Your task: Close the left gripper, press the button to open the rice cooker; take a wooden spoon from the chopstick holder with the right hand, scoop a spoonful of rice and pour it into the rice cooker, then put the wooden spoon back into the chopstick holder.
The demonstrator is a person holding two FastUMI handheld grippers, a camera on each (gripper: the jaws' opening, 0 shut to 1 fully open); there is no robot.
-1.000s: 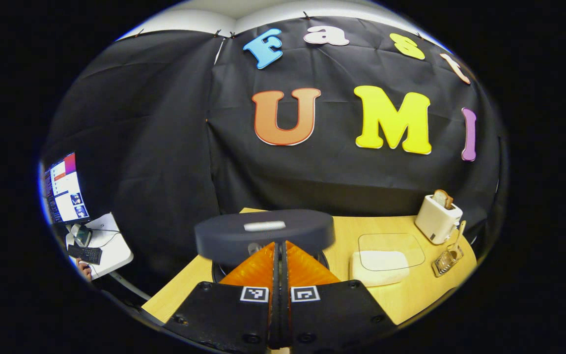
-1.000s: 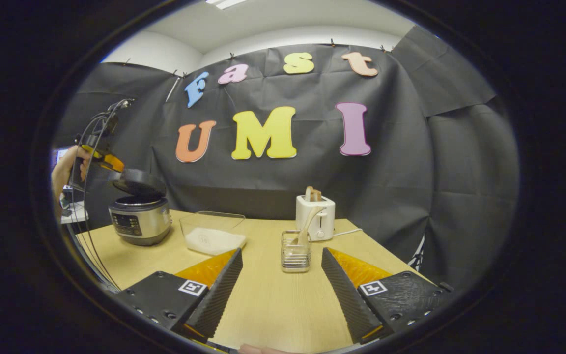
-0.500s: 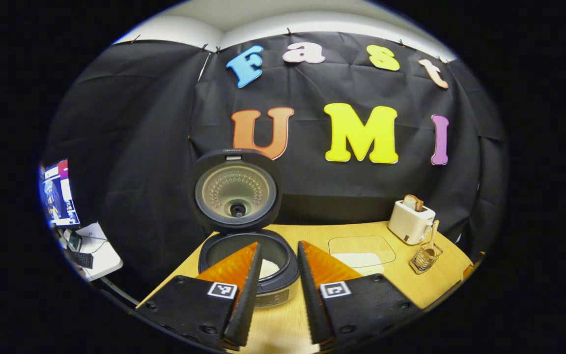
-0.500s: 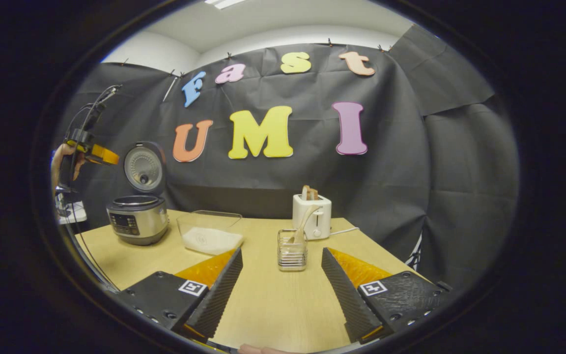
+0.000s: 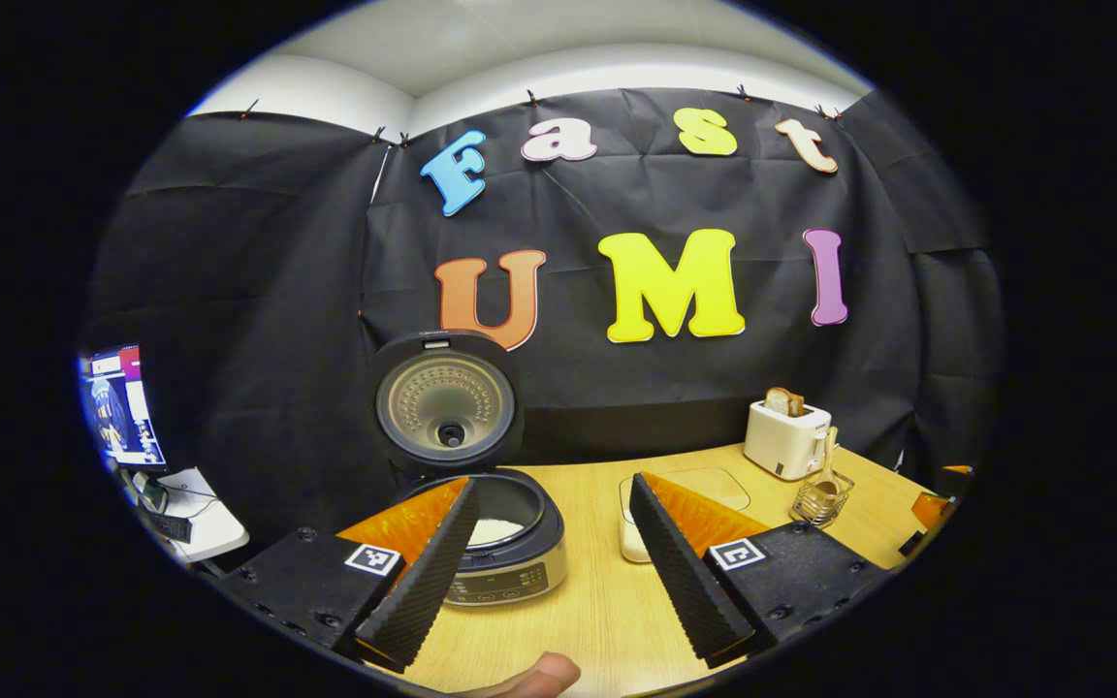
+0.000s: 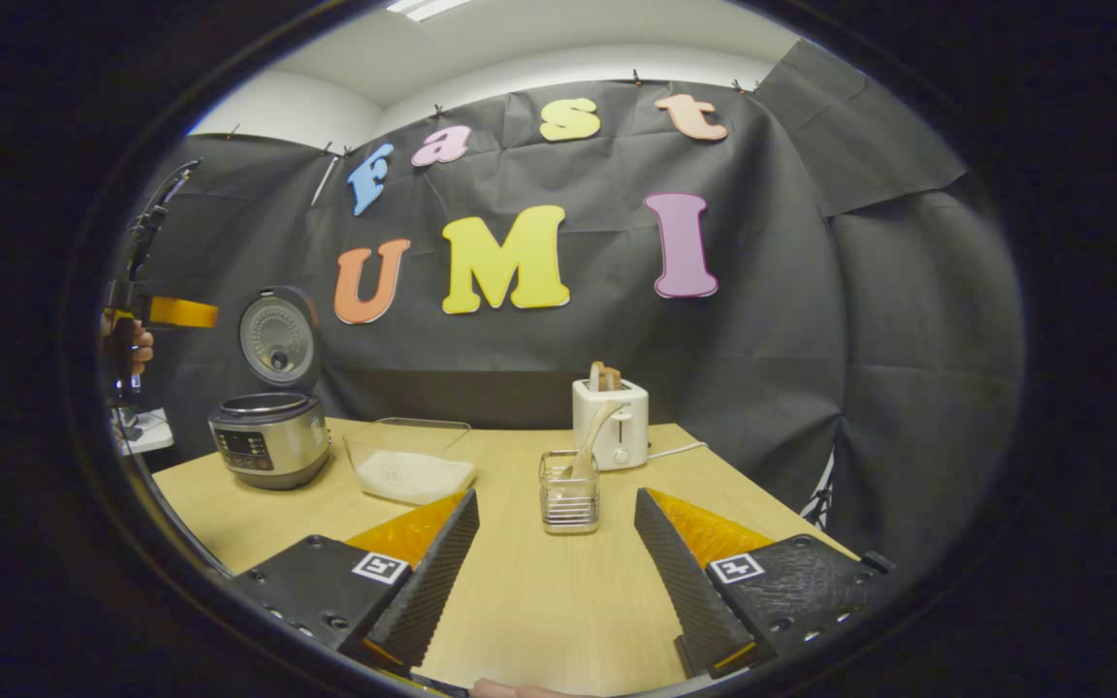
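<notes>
The rice cooker (image 5: 505,543) is seen with lid raised; both grippers' jaws are held apart, the right gripper (image 6: 556,572) before the chopstick holder (image 6: 569,491).

Rice cooker (image 6: 270,450) open, lid upright.
Wooden spoon (image 6: 590,438) leans in the wire chopstick holder (image 6: 568,491); rice (image 6: 413,474) fills a clear tub.

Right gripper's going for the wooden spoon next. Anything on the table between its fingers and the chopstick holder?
Nothing visible. In the right gripper view the open right gripper faces the chopstick holder over bare table, the wooden spoon leaning out of its top. The rice container sits off to the left, the toaster behind.
</notes>
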